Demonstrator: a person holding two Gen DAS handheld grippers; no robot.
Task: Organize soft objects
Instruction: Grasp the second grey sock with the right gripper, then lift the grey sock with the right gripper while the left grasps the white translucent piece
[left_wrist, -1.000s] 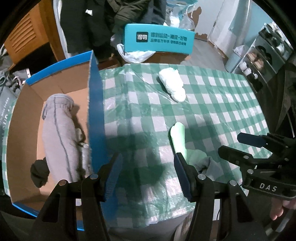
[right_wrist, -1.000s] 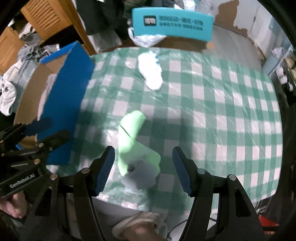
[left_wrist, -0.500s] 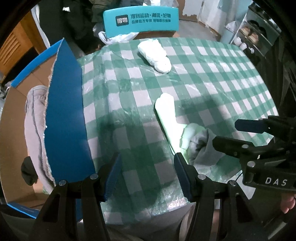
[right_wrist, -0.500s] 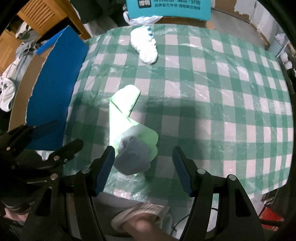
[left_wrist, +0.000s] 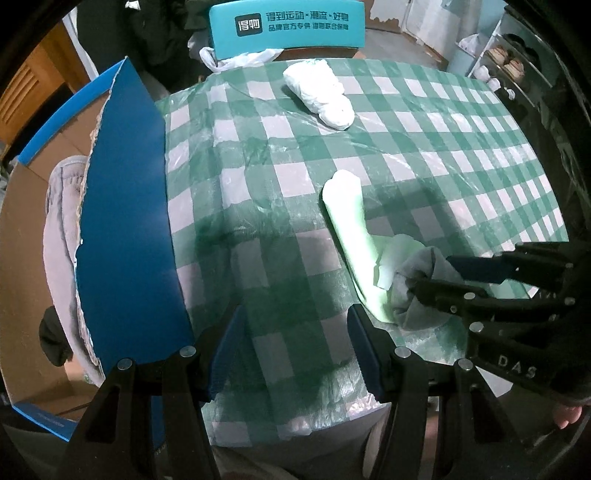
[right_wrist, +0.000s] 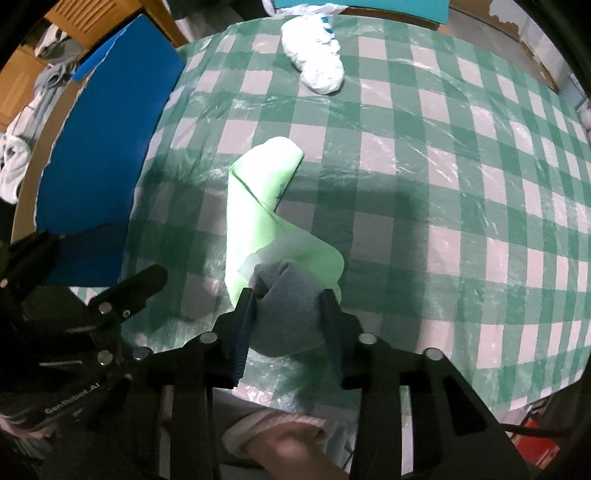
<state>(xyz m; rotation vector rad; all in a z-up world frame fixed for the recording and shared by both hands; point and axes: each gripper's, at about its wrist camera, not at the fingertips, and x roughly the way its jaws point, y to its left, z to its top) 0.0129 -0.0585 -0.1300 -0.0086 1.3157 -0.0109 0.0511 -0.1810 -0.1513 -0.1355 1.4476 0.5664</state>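
Observation:
A light green sock (right_wrist: 258, 206) with a grey toe (right_wrist: 286, 310) lies on the checked tablecloth near the front edge; it also shows in the left wrist view (left_wrist: 351, 221). My right gripper (right_wrist: 288, 314) is shut on the grey toe, also seen in the left wrist view (left_wrist: 428, 277). My left gripper (left_wrist: 295, 343) is open and empty over the cloth, left of the sock. A white rolled sock bundle (left_wrist: 321, 94) lies at the far side, also in the right wrist view (right_wrist: 317, 62).
A blue-sided cardboard box (left_wrist: 122, 221) stands at the table's left, with a grey garment (left_wrist: 59, 236) inside. A teal chair back (left_wrist: 288, 26) is behind the table. Shelves with shoes (left_wrist: 509, 66) stand at the right.
My right gripper has moved down onto the green sock's grey toe and closed on it. My left gripper has shifted right, away from the box, and stays open.

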